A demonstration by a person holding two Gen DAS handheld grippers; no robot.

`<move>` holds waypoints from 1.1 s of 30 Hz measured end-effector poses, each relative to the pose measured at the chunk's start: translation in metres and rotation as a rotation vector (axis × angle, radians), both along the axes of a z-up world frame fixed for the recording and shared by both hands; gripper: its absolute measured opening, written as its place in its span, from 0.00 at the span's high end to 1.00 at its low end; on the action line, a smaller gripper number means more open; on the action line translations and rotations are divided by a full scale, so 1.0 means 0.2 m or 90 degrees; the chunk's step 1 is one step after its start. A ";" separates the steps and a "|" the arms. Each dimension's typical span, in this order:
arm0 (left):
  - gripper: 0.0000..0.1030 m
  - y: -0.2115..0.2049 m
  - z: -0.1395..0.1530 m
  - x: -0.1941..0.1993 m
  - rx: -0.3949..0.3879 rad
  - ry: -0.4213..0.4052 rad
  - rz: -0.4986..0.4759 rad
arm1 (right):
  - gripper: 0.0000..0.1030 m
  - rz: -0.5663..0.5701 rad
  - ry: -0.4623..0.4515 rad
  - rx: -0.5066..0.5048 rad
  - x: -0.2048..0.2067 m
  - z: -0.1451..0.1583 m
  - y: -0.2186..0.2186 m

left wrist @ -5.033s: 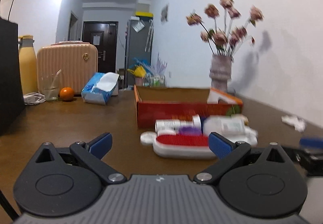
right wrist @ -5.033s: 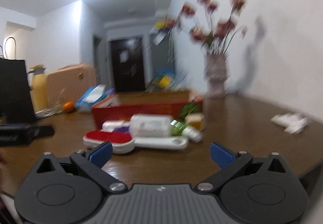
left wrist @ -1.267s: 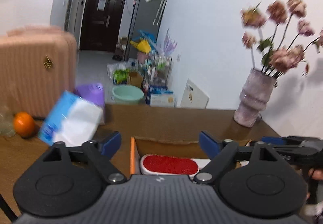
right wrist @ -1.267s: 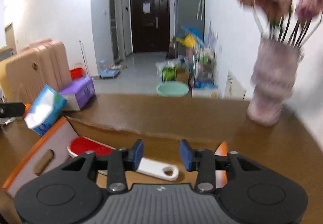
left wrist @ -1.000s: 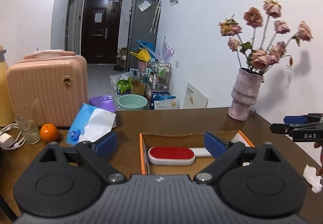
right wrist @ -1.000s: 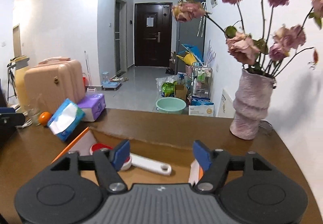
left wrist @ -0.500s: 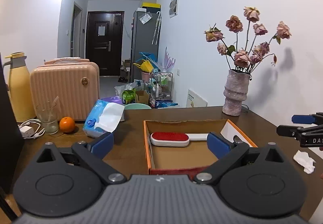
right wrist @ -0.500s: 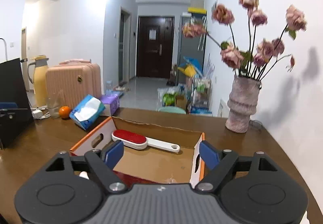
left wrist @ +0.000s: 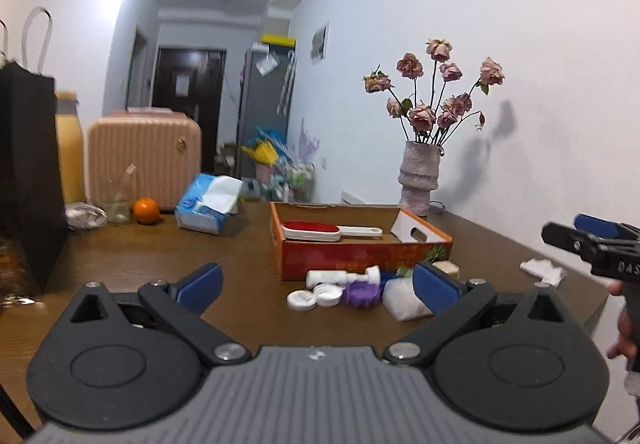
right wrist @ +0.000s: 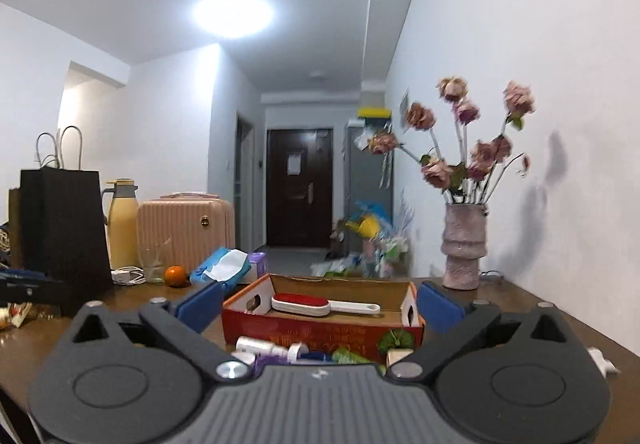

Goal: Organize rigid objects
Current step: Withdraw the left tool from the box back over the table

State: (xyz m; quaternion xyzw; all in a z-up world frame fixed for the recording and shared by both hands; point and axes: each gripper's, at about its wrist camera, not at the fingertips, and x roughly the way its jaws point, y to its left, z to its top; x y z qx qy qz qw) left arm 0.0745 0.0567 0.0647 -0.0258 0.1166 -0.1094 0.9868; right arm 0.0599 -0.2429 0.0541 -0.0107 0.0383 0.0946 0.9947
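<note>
Left view only: right tool at the edge, white caps and purple lid before the box.
Right view only: green pieces against the box front.
Change: both tools backed off; bottles visible again.
Brush: red-padded, white-handled, flat inside the cardboard box.
Tools: left tool and right tool wide open, empty.

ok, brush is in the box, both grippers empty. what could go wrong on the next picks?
1. The small items, white caps and purple lid, lie packed together against the box; a wide-open left gripper may nudge neighbours.
2. The white spray bottle lies on its side and could roll.
3. The brush spans the box, leaving less room for drops.
</note>
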 end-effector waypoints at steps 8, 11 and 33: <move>0.00 -0.10 -0.14 0.03 0.010 0.040 -0.007 | 0.00 -0.028 0.087 0.024 -0.12 -0.21 0.01; 0.00 -0.14 -0.22 0.07 0.024 0.071 -0.020 | 0.00 -0.040 0.110 0.029 -0.08 -0.25 -0.01; 0.01 -0.16 -0.40 0.73 0.049 0.162 -0.003 | 0.25 0.080 0.254 0.071 0.60 -0.38 0.10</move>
